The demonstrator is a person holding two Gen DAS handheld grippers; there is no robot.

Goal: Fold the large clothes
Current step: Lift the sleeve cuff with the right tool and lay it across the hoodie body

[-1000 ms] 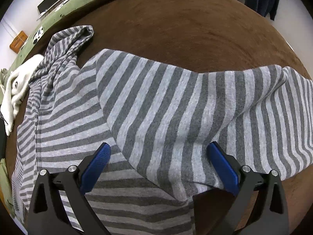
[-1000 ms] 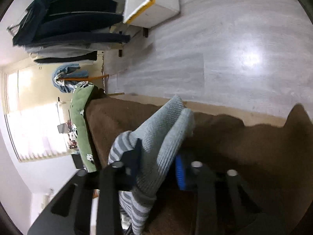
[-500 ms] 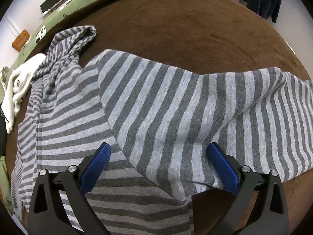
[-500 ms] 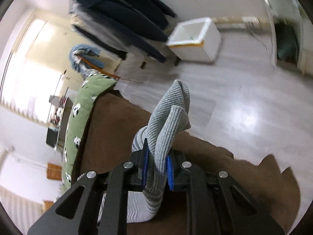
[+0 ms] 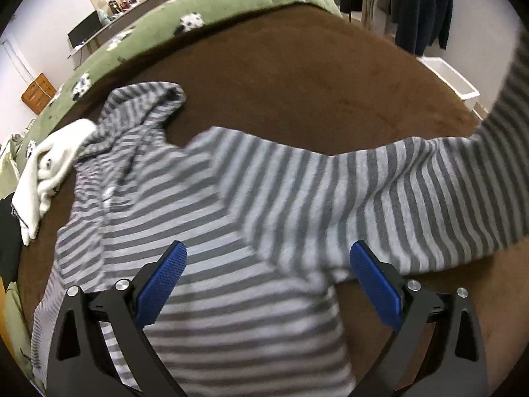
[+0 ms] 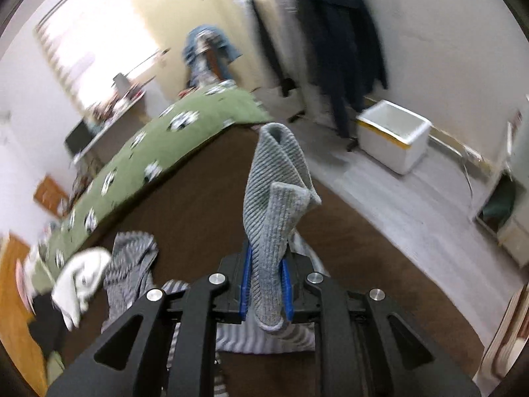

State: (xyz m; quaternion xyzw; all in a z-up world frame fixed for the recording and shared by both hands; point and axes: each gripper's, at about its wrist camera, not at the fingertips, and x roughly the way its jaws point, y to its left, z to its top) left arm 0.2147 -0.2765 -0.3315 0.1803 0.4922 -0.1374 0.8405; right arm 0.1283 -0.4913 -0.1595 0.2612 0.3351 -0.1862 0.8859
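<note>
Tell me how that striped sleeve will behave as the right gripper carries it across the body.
Probably floppy: the striped sleeve sags between its pinched ribbed cuff and the shoulder. The cuff flops over above the right gripper, so it likely won't hold shape. The knit looks grippy, unlikely to slip.

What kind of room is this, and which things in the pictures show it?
Most likely a bedroom in a home. A bed with a brown blanket and a green patterned cover fills the middle, coats hang on a clothes rack by the wall, and a desk stands under the window.
</note>
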